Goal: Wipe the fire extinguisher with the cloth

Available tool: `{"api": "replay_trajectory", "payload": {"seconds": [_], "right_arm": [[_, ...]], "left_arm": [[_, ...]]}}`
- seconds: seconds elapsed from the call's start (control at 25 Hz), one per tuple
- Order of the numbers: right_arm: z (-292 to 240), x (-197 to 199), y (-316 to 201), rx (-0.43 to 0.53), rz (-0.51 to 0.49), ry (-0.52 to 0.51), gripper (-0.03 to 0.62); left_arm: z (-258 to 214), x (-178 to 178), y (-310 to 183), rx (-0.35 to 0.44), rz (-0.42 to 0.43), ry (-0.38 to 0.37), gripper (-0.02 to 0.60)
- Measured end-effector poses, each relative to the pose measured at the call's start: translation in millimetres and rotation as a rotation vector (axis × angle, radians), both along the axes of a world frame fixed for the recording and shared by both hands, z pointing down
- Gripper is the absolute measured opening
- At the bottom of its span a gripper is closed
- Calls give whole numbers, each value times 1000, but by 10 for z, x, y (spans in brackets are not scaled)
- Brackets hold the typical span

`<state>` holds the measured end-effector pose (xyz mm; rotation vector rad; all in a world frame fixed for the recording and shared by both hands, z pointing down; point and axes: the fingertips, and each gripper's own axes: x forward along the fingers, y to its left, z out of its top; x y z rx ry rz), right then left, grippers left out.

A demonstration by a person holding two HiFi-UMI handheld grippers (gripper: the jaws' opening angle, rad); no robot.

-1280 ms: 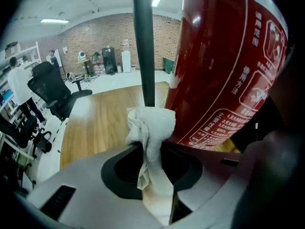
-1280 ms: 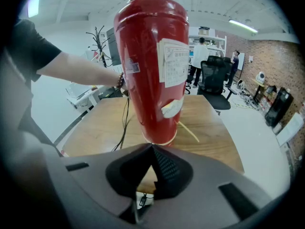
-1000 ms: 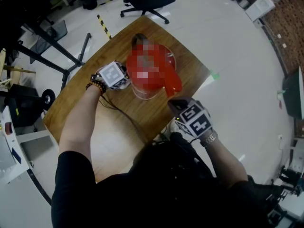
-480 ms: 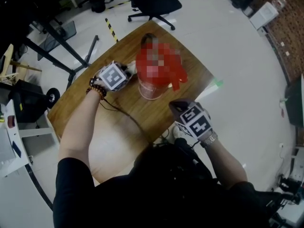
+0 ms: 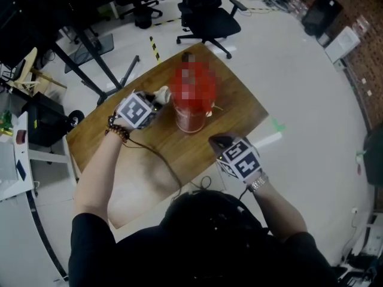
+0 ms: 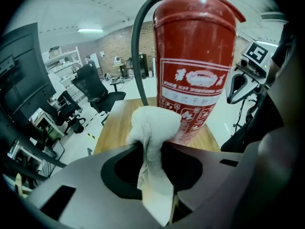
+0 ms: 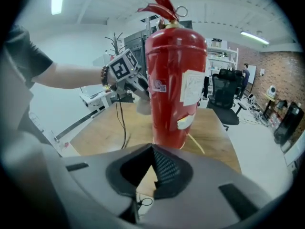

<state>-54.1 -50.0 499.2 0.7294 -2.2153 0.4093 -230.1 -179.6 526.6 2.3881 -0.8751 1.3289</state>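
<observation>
Here: fire extinguisher (image 6: 195,66), red, upright, long axis vertical, handle on top, black hose (image 6: 137,46) arcing down one side. It stands near the middle of a wooden table (image 5: 227,130). White-printed label (image 6: 192,92) and pale sticker (image 7: 191,87), lettering too small to read. Cloth (image 6: 153,125), white, bunched, clamped in the left gripper (image 6: 151,149), seemingly touching the cylinder's lower side. Right gripper (image 7: 153,165): jaws together, empty, near the table's edge. Room: pale floor (image 5: 299,76), black office chair (image 5: 206,14), brick wall (image 6: 119,44).
</observation>
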Motion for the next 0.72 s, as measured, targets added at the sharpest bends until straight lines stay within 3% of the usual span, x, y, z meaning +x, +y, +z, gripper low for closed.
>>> {"api": "replay_trajectory", "payload": {"seconds": [0.2,0.52,0.72], "right_arm": [[-145,201,67,43,-26,-56,15],[-433,574,259,102,-42,-174,15],[-572,858,486,129,-83,-215,14]], "left_arm": [[-289,63,398,17,-104,26,101],[-580,536,1028,24,-257,133,101],[-674,934,1495,28,-317,149,101]]}}
